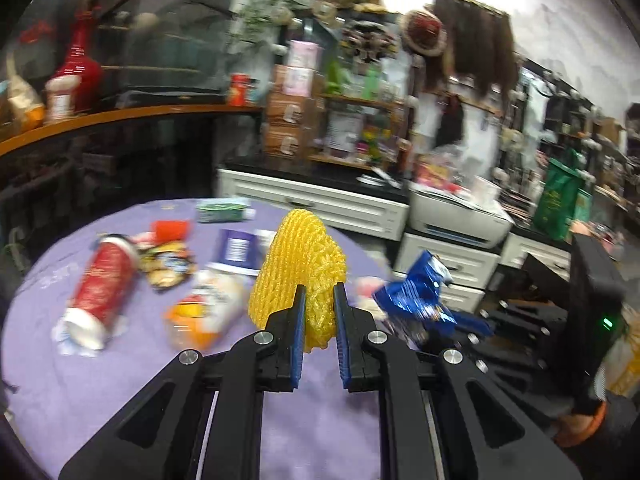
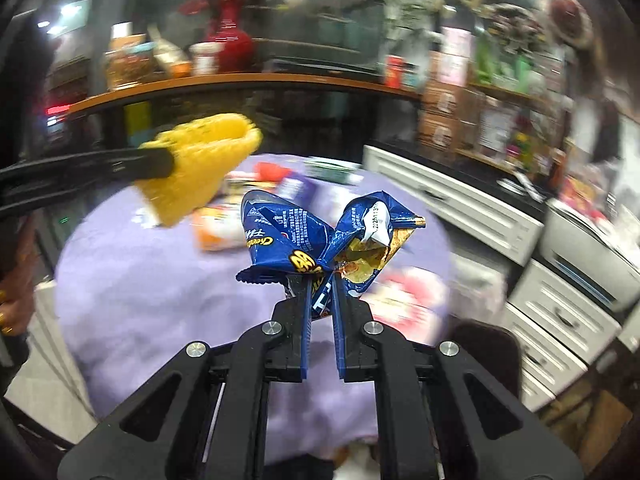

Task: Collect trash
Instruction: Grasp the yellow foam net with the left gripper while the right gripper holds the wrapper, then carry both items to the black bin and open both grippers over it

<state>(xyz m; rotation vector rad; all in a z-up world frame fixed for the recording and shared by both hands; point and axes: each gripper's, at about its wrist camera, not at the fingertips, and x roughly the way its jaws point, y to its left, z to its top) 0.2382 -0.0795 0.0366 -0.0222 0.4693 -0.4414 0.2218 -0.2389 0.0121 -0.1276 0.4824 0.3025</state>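
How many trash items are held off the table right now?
2: yellow foam net in the left hand-held gripper, blue snack bag in the right hand-held gripper.

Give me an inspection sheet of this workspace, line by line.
Surface: round table with lilac cloth.
Job's things: yellow foam net and blue snack bag, both lifted off the cloth.
Clutter: red cup on its side, orange-white packet, purple carton.
Grippers: left gripper shut on the net; right gripper shut on the bag.
Cables: nothing seen.
Surroundings: white drawer units, printer, crowded shelves; blurred.
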